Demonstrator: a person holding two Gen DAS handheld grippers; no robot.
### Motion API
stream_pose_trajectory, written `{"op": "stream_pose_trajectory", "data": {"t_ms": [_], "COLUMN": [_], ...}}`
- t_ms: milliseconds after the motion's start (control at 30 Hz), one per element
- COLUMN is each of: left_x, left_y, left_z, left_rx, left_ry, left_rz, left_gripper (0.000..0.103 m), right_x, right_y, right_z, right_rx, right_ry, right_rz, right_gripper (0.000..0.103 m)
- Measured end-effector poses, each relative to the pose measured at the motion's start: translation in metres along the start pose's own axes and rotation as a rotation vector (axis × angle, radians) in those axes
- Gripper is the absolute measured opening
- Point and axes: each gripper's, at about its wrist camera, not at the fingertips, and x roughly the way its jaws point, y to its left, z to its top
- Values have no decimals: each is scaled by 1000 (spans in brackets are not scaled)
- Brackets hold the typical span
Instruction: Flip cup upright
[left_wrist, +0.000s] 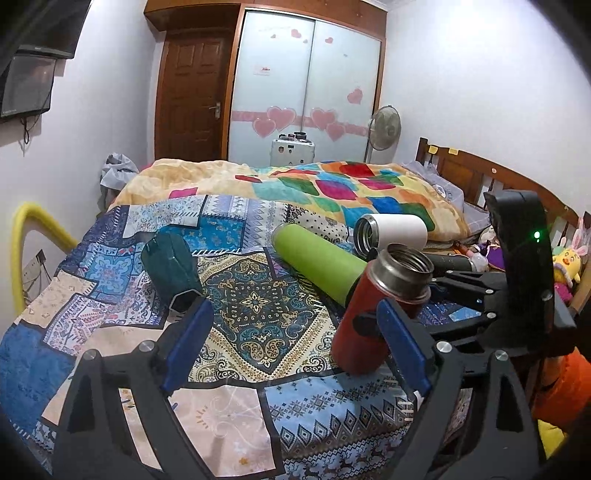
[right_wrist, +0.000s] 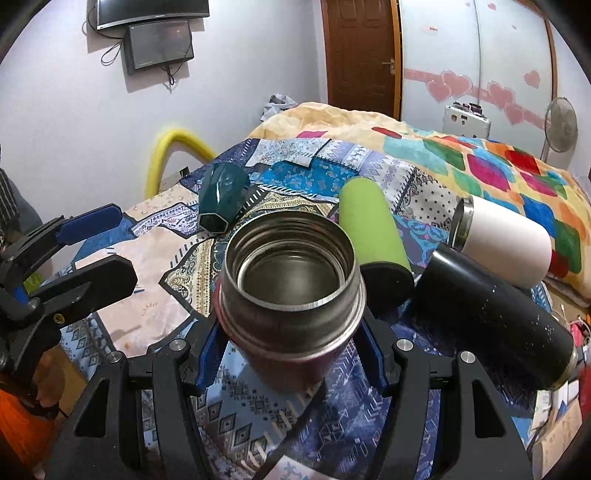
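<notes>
Red cup (right_wrist: 291, 295) nearly upright on the bed (left_wrist: 258, 317), clamped between the right gripper's (right_wrist: 291, 354) jaws at lower centre of the right wrist view.
Left gripper (left_wrist: 295, 328) hovers beside it, jaws spread and empty; green (left_wrist: 317, 266), white (left_wrist: 391, 234), black (right_wrist: 491, 317) and teal (left_wrist: 171, 269) cups lie tipped behind.
</notes>
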Motion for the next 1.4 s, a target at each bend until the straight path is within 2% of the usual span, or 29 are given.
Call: {"op": "stream_pose_trajectory", "data": {"t_ms": [300, 367, 500, 633, 733, 967, 1067, 1167, 1400], "left_x": [1, -2, -12, -33, -54, -113, -140, -157, -183], "left_y": [-3, -5, -12, -22, -31, -54, -68, -76, -91], "left_z": [-1, 0, 6, 16, 22, 31, 32, 32, 26], "left_rx": [12, 15, 9, -1, -1, -3, 15, 24, 38], "left_ry": [2, -4, -24, -68, -110, -224, -284, -315, -387], "left_rz": [5, 4, -3, -8, 4, 51, 91, 97, 141], "left_gripper": [91, 91, 91, 91, 91, 91, 91, 91, 98], "right_x": [2, -6, -32, -72, -114, -186, -204, -216, -230], "right_y": [2, 2, 6, 4, 5, 20, 24, 29, 32], "right_z": [0, -1, -5, -8, -10, -14, -18, -21, -30], "right_rx": [10, 14, -13, 0, 18, 38, 59, 77, 105], "right_ry": [2, -9, -52, -131, -232, -414, -475, -519, -575], "right_rz": [20, 21, -20, -54, -73, -83, -84, -84, -102], "right_gripper": [61, 68, 70, 71, 79, 79, 79, 79, 83]}}
